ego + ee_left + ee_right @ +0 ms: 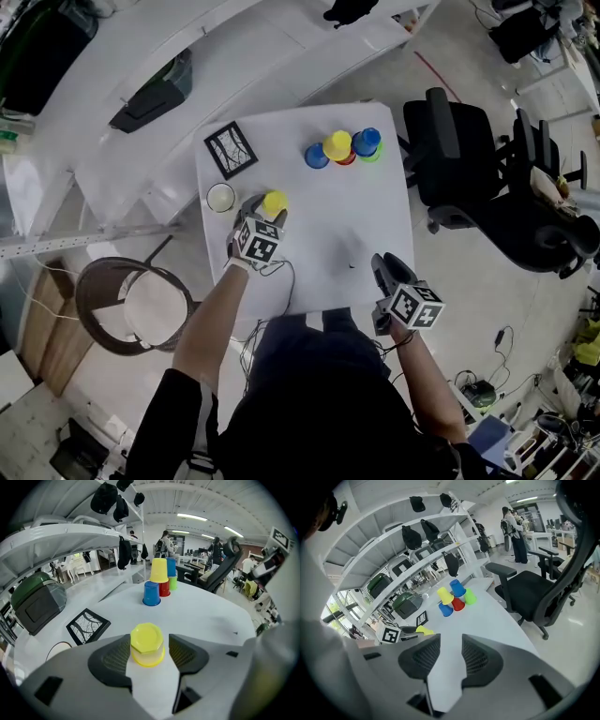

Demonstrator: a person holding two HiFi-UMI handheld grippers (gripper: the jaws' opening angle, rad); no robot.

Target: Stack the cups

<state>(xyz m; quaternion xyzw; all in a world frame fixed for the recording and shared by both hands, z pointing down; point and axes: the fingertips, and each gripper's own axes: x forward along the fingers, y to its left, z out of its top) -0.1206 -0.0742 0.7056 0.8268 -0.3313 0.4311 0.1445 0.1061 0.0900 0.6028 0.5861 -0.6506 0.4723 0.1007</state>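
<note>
Yellow and upside down, the lone yellow cup (275,202) stands on the white table (319,253) near its left edge. Your left gripper (149,641) straddles it with the jaws apart. One pad sits just beside each wall, and a sliver of table shows at the right one, so there is no squeeze. Your right gripper (451,653) hangs over the table's near right corner, jaws moderately apart with only bare tabletop between them. The pyramid of cups (343,148) stands by the far edge towards the right corner: blue, red and green below, yellow and blue on top. A black-framed card (231,148) lies at the far left corner.
</note>
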